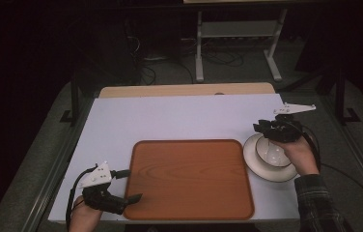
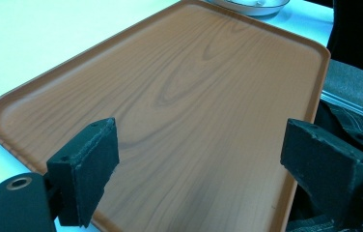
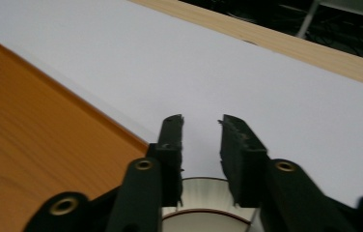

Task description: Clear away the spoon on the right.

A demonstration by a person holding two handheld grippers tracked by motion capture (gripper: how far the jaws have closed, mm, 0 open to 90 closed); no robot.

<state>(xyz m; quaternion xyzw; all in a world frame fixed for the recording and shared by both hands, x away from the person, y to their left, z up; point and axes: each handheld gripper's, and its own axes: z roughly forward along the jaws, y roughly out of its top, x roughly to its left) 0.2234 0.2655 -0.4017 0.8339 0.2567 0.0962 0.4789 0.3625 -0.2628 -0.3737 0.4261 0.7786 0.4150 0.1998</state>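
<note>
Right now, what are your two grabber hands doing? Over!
Left hand-held gripper open at the tray's near-left corner. Right hand-held gripper slightly open over the bowl's far rim, gripping nothing. Tray bare.

An empty wood-grain tray [image 1: 189, 179] lies flat mid-table, a white bowl on its saucer [image 1: 271, 157] just right

Dim room, grey carpet floor [image 1: 49, 130], white metal frame [image 1: 237, 34] beyond pale table [image 1: 179, 116].

Dim, dark surroundings; soft, slightly blurred close views.
</note>
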